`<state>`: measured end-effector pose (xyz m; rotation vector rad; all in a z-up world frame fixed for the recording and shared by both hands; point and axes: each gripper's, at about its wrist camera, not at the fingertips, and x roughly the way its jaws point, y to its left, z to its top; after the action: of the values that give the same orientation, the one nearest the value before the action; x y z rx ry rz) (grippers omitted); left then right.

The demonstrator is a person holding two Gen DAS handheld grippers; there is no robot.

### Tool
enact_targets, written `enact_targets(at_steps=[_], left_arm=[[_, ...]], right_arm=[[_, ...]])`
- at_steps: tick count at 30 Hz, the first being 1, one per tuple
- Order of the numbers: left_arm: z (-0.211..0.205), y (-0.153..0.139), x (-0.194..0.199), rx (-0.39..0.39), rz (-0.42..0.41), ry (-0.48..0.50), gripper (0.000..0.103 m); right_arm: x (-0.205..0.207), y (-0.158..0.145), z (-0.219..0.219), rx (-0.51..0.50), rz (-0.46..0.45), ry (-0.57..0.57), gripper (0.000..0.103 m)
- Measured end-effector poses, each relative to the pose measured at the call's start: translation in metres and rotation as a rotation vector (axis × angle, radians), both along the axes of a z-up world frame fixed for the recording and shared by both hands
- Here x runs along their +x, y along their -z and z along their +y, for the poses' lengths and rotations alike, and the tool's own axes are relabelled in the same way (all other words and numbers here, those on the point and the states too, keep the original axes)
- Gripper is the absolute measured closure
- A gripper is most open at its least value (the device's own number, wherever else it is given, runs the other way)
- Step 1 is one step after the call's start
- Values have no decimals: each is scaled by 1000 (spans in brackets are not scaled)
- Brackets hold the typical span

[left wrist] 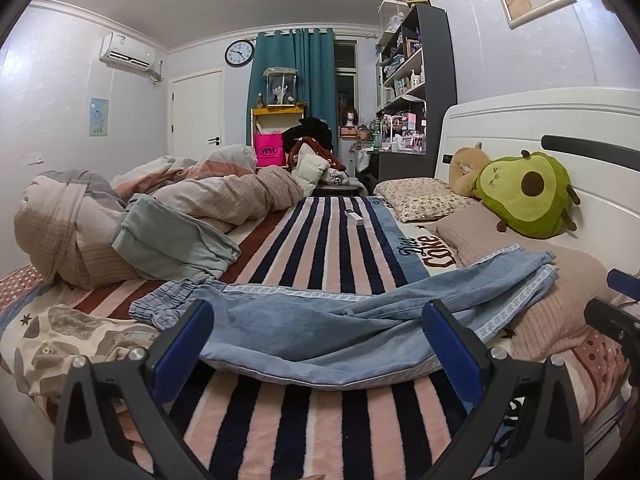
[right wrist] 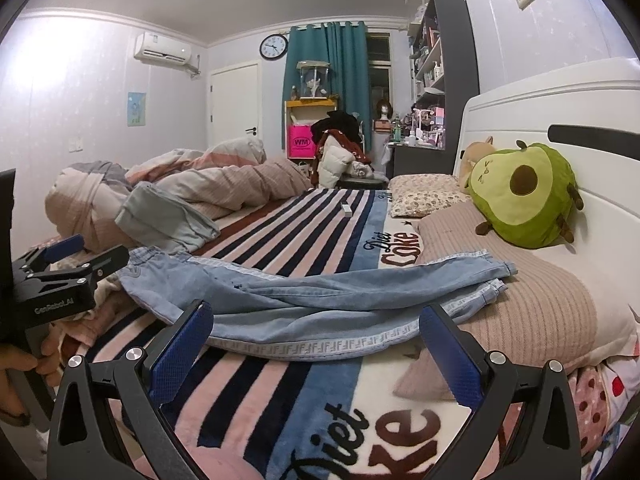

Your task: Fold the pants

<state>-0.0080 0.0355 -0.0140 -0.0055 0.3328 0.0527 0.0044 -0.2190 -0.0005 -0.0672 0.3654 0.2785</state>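
The light blue denim pants (left wrist: 320, 320) are laid flat across the striped pink-and-navy blanket (left wrist: 320, 232), leg ends draped onto a ribbed beige pillow (left wrist: 560, 304). The left tool (left wrist: 318, 332) and the right tool (right wrist: 316, 336) are both held wide open, gripping nothing. Only the right view shows the printed trim along the near hem. Bare blanket is seen before both tools.

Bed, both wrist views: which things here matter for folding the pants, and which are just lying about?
For the job:
- jeans, laid sideways across the striped blanket
- left gripper, open
- right gripper, open

Lying about:
- avocado plush
- crumpled duvet
- grey-green garment
- small white box
- floral pillow
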Motion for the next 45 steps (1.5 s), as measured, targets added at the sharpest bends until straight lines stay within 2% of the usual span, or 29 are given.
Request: enact_targets(at_steps=[11,27,45], left_arm=[[4,-3,-1,13,4,-2,1],[14,-3,3,17,15,-36,1],[11,-1,13,18,31,-25,1]], right_arm=[[5,-4,1,34,-1,-8,1],[20,-8,4,17,-7,-31,1],[30,3,-4,14,22,11,0]])
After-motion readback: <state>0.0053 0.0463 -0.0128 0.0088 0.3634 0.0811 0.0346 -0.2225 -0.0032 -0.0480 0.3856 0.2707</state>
